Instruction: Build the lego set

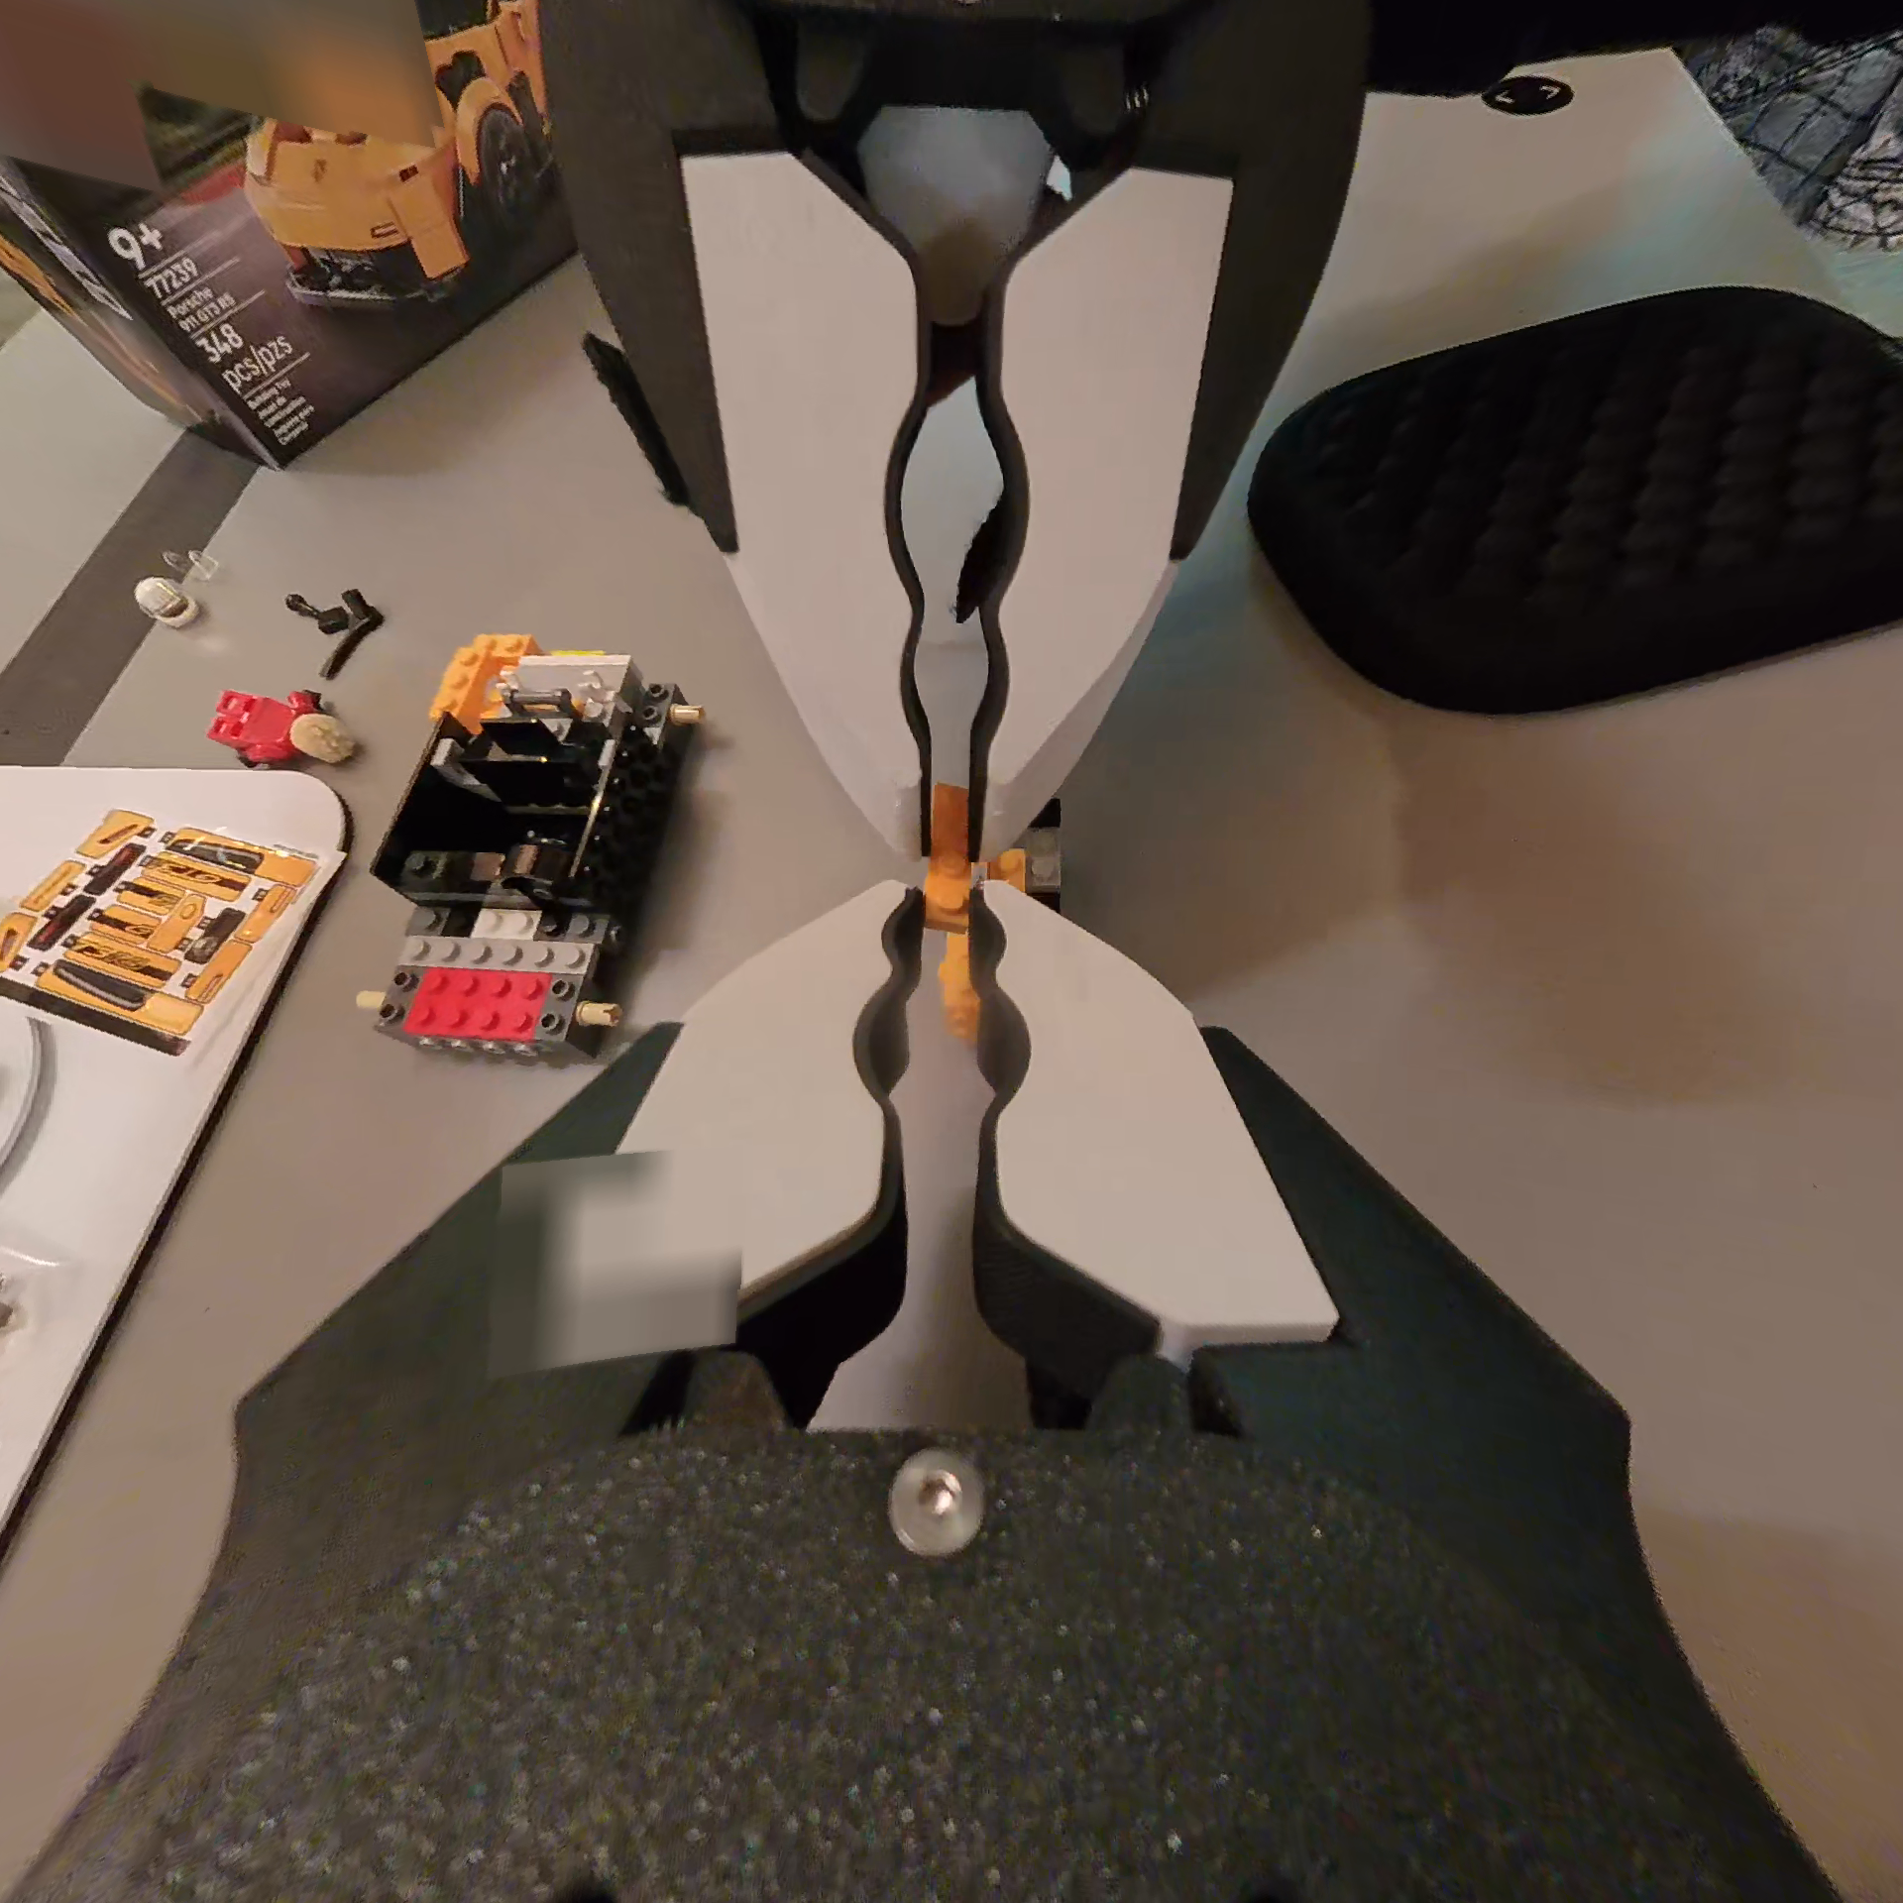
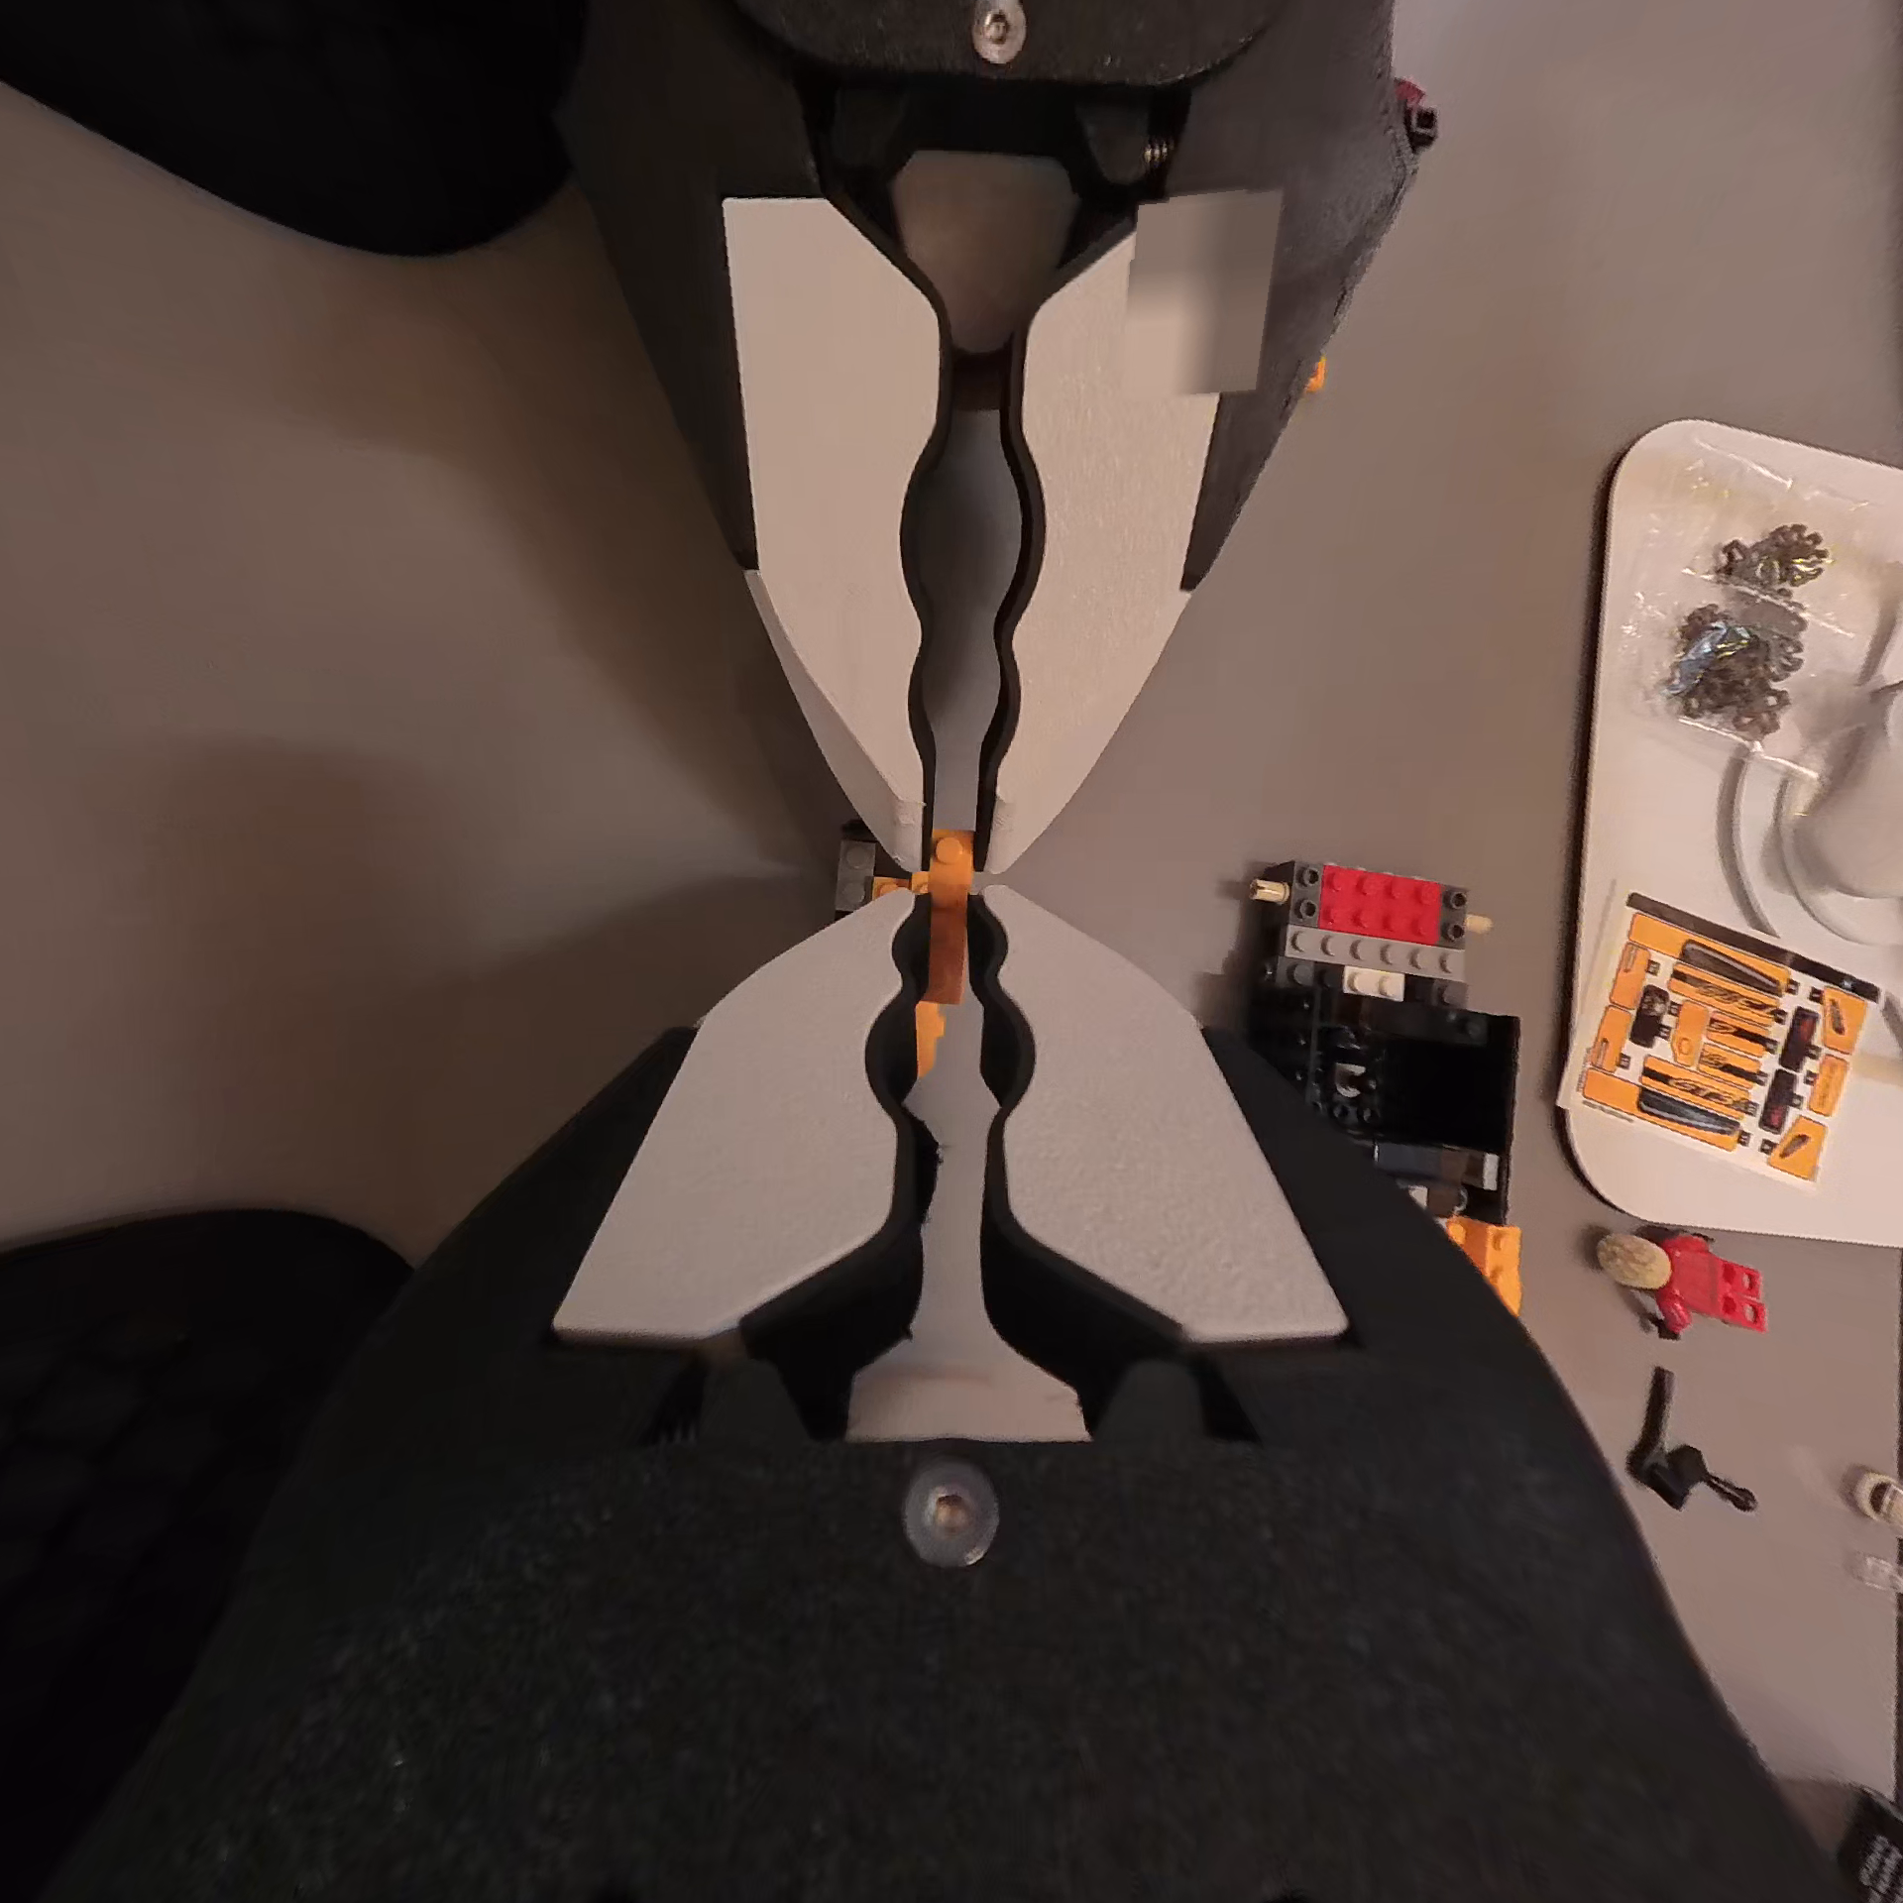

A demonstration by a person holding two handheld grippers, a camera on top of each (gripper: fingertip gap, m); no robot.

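Between the two pairs of meeting fingertips (image 1: 906, 824), the small orange piece (image 1: 947, 886) is mostly hidden; how its parts join cannot be told. Just beside the tips, a grey brick (image 2: 857, 860) shows only a corner. Left of the fingers, the box (image 1: 309, 257) and white tray (image 1: 154, 824) run off the frame.

Left gripper (image 1: 945, 906) and right gripper (image 2: 947, 906) meet tip to tip, fingers nearly closed.

A grey table (image 1: 1339, 1030) is carrying a part-built car chassis (image 1: 525, 855), a red minifigure (image 1: 270, 726), a set box (image 1: 288, 237); a white tray (image 1: 154, 1030) is lying at its edge. A black cushion (image 1: 1586, 505) is resting apart.
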